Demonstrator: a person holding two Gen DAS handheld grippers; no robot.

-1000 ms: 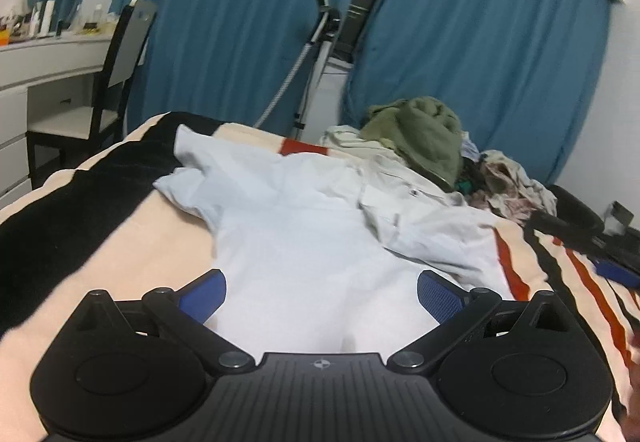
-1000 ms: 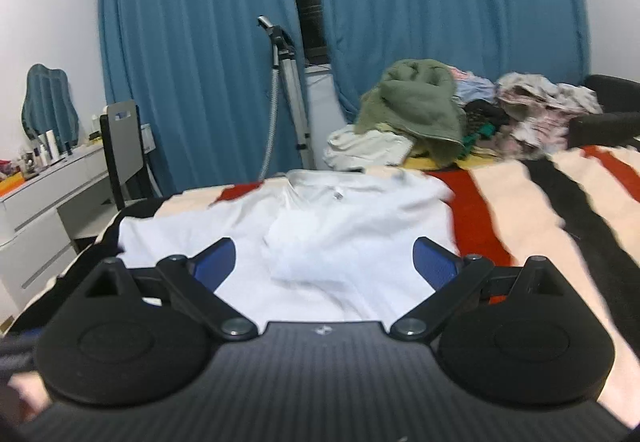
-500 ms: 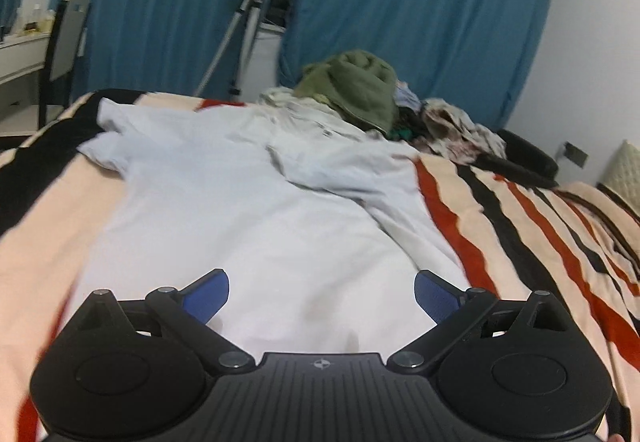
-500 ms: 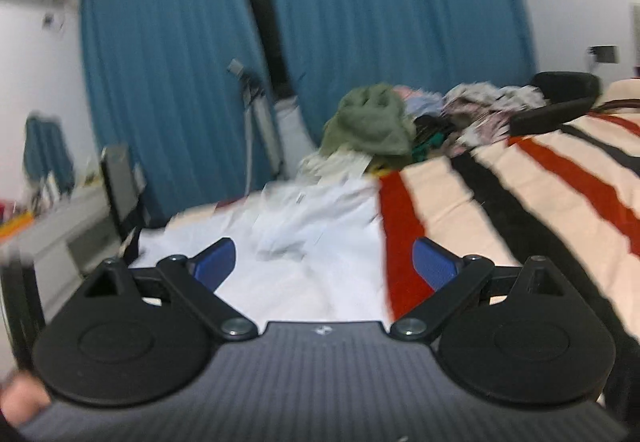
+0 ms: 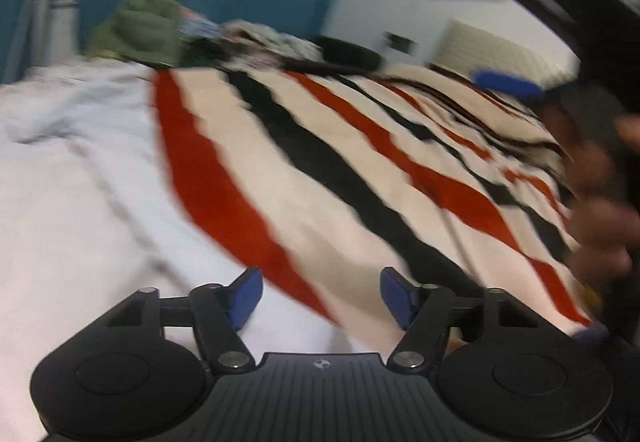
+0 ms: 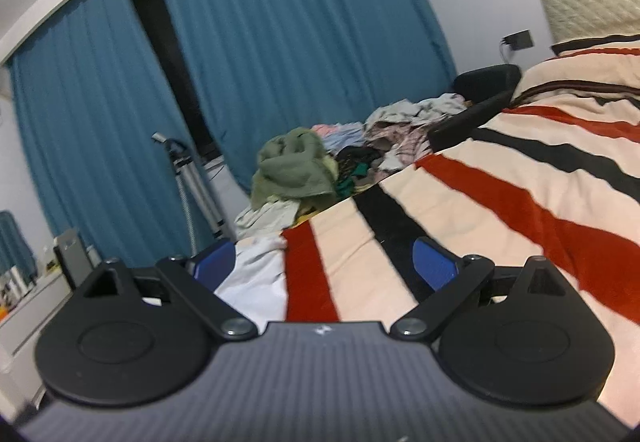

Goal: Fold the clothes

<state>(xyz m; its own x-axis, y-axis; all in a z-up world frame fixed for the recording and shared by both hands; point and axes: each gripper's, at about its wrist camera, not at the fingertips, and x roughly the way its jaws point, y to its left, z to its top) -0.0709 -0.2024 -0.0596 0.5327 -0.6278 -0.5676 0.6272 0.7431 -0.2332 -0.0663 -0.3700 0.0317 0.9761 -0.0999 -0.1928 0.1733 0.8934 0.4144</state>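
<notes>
Striped bedding (image 5: 332, 178) is seen with the white shirt (image 5: 72, 202) unfolded at nine o'clock, no cloth held between the left gripper's (image 5: 320, 296) closing jaws or the wide right gripper (image 6: 324, 266).

The left wrist view looked out over its own left gripper (image 5: 322, 296), tilted downward and close above the bed (image 5: 332, 178), across the edge of the white garment (image 5: 72, 202) and the striped blanket; it was smeared by blur. At its right edge it caught the right gripper (image 5: 508, 84) and the hand (image 5: 600, 210) holding it. The right wrist view looked out over the right gripper (image 6: 326, 266) nearly level along the bed (image 6: 500, 210), facing the blue curtains (image 6: 280, 42), with a tripod (image 6: 188, 182) to the left. Both views shared the white garment's (image 6: 256, 274) edge, the red and black stripes, and the clothes pile (image 5: 140, 30) (image 6: 296, 166) at the bed's far side.
</notes>
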